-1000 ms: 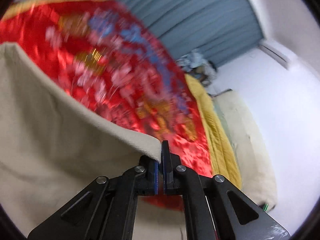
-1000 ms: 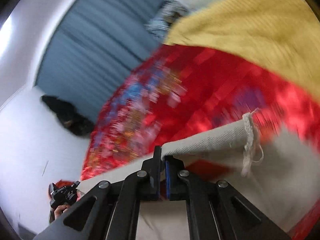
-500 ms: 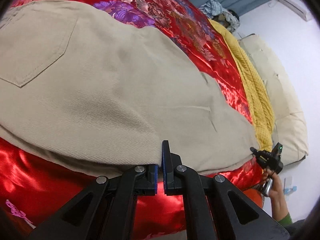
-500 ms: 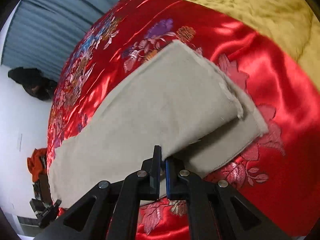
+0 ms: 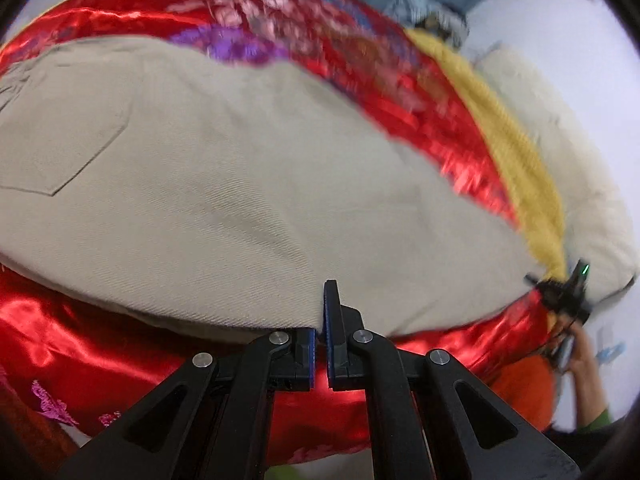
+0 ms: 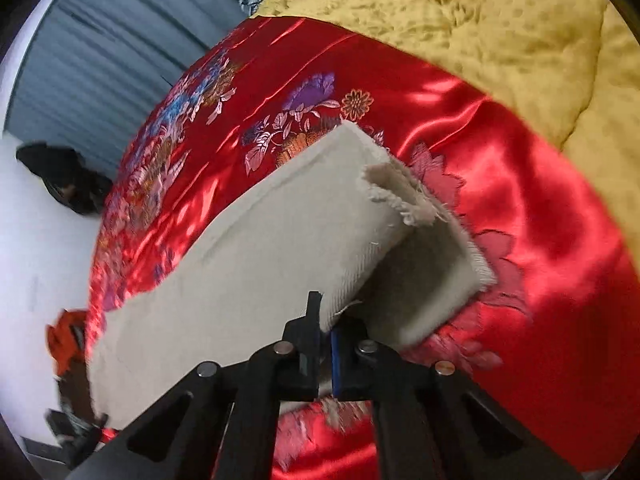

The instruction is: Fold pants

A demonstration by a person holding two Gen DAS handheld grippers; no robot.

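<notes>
Beige pants [image 5: 224,184] lie on a red satin floral bedspread [image 5: 60,344], folded lengthwise with one leg on the other. My left gripper [image 5: 320,320] is shut on the near edge of the pants at the seat end, by a back pocket [image 5: 60,140]. In the right wrist view the pant legs [image 6: 260,248] run away to the left, with frayed hems [image 6: 416,208] offset at the right. My right gripper [image 6: 325,328] is shut on the near edge of the upper leg, close to the hem.
A yellow knitted blanket [image 6: 500,48] covers the bed beyond the bedspread, and shows as a strip in the left wrist view [image 5: 516,152]. A cream mattress edge [image 5: 580,184] lies past it. Blue-grey curtains [image 6: 104,52] hang behind. The other gripper and hand [image 5: 568,308] show at right.
A second ago both grippers held the pants lifted in the air. The pants have since come down flat on the bedspread, and both grippers stay low at the near edge.
</notes>
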